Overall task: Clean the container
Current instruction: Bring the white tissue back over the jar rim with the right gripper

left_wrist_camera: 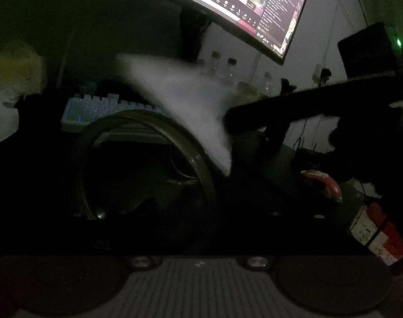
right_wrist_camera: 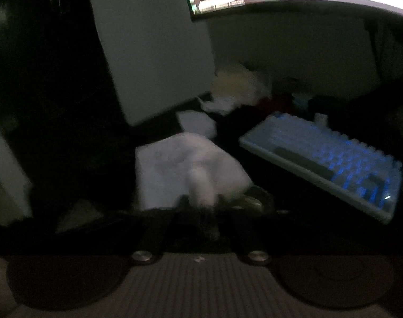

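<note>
- The container (left_wrist_camera: 201, 164), a round clear vessel, fills the left wrist view from centre out to 9 o'clock. It is tipped with its mouth towards the camera, probably so that the inside can be reached for wiping.
- The left gripper (left_wrist_camera: 190, 213) sits around its lower edge at 6 o'clock. Its fingers are lost in the dark, so I cannot tell whether they clamp the container or only cradle it (the tilt suggests a hold).
- The right gripper (left_wrist_camera: 228, 118) comes in from 3 o'clock with a white cloth (left_wrist_camera: 180, 92) at its tip. The blurred cloth fans up towards 11 o'clock and trails down over the rim's right side.
- The right wrist view alone shows a strip of cloth running down between that gripper's fingers at 6 o'clock. Motion blur hides whether the pads pinch it, so I cannot tell.
- That view barely shows the container, only a greenish glint at 5 o'clock of the cloth.
- The left view alone shows the bottles (left_wrist_camera: 230, 69) at 1 o'clock. Both views show the backlit keyboard (left_wrist_camera: 95, 108) and the monitor (left_wrist_camera: 241, 5).
</note>
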Demonstrator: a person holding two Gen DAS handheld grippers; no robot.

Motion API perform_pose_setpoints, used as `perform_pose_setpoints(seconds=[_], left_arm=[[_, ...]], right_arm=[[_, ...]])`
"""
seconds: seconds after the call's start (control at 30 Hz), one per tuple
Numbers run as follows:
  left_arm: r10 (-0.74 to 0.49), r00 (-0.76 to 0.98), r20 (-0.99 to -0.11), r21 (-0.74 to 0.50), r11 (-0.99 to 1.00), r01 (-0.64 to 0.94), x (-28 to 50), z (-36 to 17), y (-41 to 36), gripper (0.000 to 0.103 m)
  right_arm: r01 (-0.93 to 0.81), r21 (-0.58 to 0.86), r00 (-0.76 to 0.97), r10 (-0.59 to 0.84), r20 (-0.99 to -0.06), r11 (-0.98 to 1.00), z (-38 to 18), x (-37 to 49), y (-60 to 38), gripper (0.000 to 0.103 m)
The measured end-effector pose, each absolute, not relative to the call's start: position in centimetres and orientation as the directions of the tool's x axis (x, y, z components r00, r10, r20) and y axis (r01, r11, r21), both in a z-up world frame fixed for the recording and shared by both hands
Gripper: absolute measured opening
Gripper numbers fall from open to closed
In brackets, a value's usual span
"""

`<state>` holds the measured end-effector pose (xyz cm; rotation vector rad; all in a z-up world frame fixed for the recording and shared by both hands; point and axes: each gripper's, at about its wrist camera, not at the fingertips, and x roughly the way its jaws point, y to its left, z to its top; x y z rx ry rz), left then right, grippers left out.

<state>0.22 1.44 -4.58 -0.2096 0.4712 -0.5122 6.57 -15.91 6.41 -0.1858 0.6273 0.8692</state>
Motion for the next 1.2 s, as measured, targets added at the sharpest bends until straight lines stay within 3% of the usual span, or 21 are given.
perform_pose_setpoints(seconds=[0.07,0.1,0.2,0.27,0.4,0.57,0.77,0.87,0.97,1.0,1.07,1.2], left_arm=[[-0.515,0.768,-0.381,-0.303,0.854,0.422,0.2,-4.6,1.4,0.068],[-0.515,0.768,-0.381,-0.303,0.854,0.422,0.1,-4.6,1.3,0.068],[-0.518,0.767,-0.379,-0.306,0.852,0.424,0.0,-4.6,1.3,0.069],[-0.519,0.767,-0.376,-0.308,0.851,0.425,-0.1,-4.7,1.3,0.069],[-0.518,0.768,-0.376,-0.307,0.852,0.424,-0.2,-4.6,1.2,0.069],[-0.520,0.767,-0.375,-0.312,0.850,0.424,-0.2,-4.6,1.1,0.070],[-0.568,0.730,-0.381,-0.311,0.822,0.477,2.8,-4.6,5.0,0.070],[-0.557,0.732,-0.392,-0.299,0.830,0.472,2.9,-4.5,4.6,0.075],[-0.548,0.736,-0.397,-0.279,0.836,0.472,2.8,-4.5,4.3,0.080],[-0.545,0.738,-0.398,-0.277,0.838,0.470,2.8,-4.5,4.3,0.080],[-0.540,0.741,-0.398,-0.277,0.841,0.464,3.0,-4.5,4.3,0.080],[-0.535,0.743,-0.402,-0.278,0.844,0.458,3.3,-4.6,4.2,0.082]], right_arm=[[-0.765,-0.041,0.537,0.601,-0.591,0.643,5.8,5.7,-14.8,0.087],[-0.757,-0.118,0.579,0.576,-0.577,0.642,5.4,5.0,-14.3,0.089],[-0.708,-0.277,0.684,0.533,-0.498,0.650,4.4,3.4,-13.4,0.090],[-0.702,-0.258,0.690,0.546,-0.476,0.663,4.3,2.9,-13.3,0.091],[-0.738,0.007,0.596,0.656,-0.464,0.675,3.9,4.2,-13.8,0.091],[-0.660,0.294,0.594,0.719,-0.360,0.692,4.1,6.4,-15.8,0.091],[-0.620,0.188,0.681,0.641,-0.355,0.762,3.4,6.1,-14.7,0.090],[-0.620,0.211,0.694,0.654,-0.301,0.756,3.4,5.7,-15.2,0.089],[-0.622,0.201,0.681,0.650,-0.337,0.757,3.0,5.9,-14.6,0.090],[-0.625,0.188,0.678,0.647,-0.350,0.757,2.9,5.8,-14.3,0.091],[-0.623,0.160,0.684,0.633,-0.364,0.765,2.9,5.4,-13.9,0.103],[-0.600,0.138,0.715,0.605,-0.351,0.788,3.4,4.9,-14.1,0.103]])
